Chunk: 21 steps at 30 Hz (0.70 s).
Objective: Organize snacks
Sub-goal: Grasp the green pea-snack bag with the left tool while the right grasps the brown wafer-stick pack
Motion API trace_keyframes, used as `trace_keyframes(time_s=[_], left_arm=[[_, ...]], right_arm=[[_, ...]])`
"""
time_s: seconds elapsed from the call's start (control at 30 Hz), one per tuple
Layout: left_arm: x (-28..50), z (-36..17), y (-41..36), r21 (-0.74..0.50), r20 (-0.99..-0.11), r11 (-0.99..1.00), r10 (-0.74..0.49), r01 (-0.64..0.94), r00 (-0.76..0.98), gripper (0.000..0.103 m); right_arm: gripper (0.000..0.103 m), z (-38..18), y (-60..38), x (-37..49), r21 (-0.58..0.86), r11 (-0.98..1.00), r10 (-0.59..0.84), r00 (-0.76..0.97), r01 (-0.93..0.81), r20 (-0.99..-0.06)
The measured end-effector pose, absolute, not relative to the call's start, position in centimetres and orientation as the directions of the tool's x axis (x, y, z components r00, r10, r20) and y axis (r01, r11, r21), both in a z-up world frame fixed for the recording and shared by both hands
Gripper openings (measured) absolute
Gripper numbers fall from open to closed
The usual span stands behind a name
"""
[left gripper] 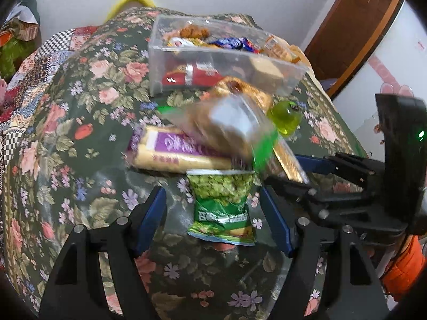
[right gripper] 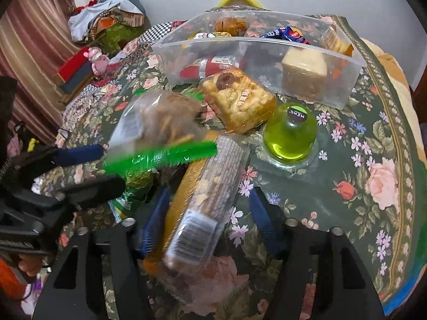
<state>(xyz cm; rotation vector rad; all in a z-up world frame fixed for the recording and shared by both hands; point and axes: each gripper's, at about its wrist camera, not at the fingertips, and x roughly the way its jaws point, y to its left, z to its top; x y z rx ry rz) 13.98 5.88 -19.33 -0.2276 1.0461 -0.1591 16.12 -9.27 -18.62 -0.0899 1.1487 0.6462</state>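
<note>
The long gold-edged biscuit pack [right gripper: 202,200] lay on the floral tablecloth [right gripper: 373,160], lengthwise between the right gripper [right gripper: 208,213] jaws; blue pads stood either side w/ a gap showing on the right one, so not yet clamped, though close. The left gripper [left gripper: 213,208] straddled the green pea packet [left gripper: 222,205], fingers spread wide and clear of it, nothing held. A clear bag with green seal strip [right gripper: 160,136] was blurred above the pile; whether anything gripped it I can't tell. Near it sat a square pastry pack [right gripper: 238,101], a green jelly cup [right gripper: 289,133], and behind them the clear plastic bin [right gripper: 267,50], already part filled w/ wrapped snacks.

Step in hand, as I judged it: picking loose packs off the cloth for the bin. Next move called for each gripper to pinch its pack across the width, lift, then carry over the bin's near wall w/o dragging neighbours.

The left view alone showed the purple-label biscuit pack [left gripper: 176,149] and the pea packet in full; the right view alone showed the long pack's barcode end and the jelly cup's lid.
</note>
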Motion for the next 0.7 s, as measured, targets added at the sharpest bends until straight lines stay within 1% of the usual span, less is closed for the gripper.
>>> trace_keyframes(time_s=[0.07, 0.2, 0.3, 0.37, 0.4, 0.47, 0.5, 0.57, 0.7], left_arm=[[14.1, -20.0, 5.6, -0.26, -0.845, 0.965, -0.24, 0.025, 0.477, 0.072], [14.6, -21.3, 5.1, -0.271, -0.857, 0.962, -0.252, 0.023, 0.45, 0.072], [14.9, -22.2, 4.8, -0.286, -0.864, 0.958, -0.268, 0.022, 0.427, 0.072], [14.9, -22.3, 4.6, -0.278, -0.859, 0.96, -0.259, 0.024, 0.442, 0.071], [14.8, -22.3, 4.6, -0.277, -0.856, 0.961, -0.259, 0.027, 0.448, 0.068], [14.8, -22.1, 4.5, -0.266, -0.853, 0.963, -0.251, 0.031, 0.458, 0.051], [14.7, -22.0, 4.5, -0.26, -0.852, 0.965, -0.246, 0.034, 0.462, 0.046], [14.5, -21.8, 4.5, -0.261, -0.849, 0.964, -0.25, 0.041, 0.466, 0.043], [13.8, -20.7, 4.7, -0.253, -0.833, 0.966, -0.243, 0.048, 0.497, 0.042]], right_arm=[[0.041, -18.4, -9.7, 15.9, 0.244, 0.818, 0.424, 0.259, -0.521, -0.868], [0.035, -18.2, -10.4, 15.3, 0.209, 0.824, 0.402, 0.282, -0.527, -0.871], [0.034, -18.3, -11.2, 15.3, 0.221, 0.83, 0.405, 0.28, -0.513, -0.871], [0.034, -18.2, -11.7, 15.3, 0.225, 0.837, 0.405, 0.287, -0.499, -0.868], [0.034, -18.1, -11.9, 15.2, 0.224, 0.838, 0.405, 0.292, -0.498, -0.867], [0.034, -17.9, -12.1, 14.8, 0.211, 0.843, 0.397, 0.305, -0.495, -0.866], [0.034, -17.8, -12.0, 14.8, 0.205, 0.844, 0.392, 0.31, -0.496, -0.866], [0.034, -17.4, -12.0, 14.5, 0.198, 0.844, 0.39, 0.318, -0.498, -0.864], [0.034, -16.9, -12.4, 14.5, 0.205, 0.843, 0.402, 0.329, -0.497, -0.855]])
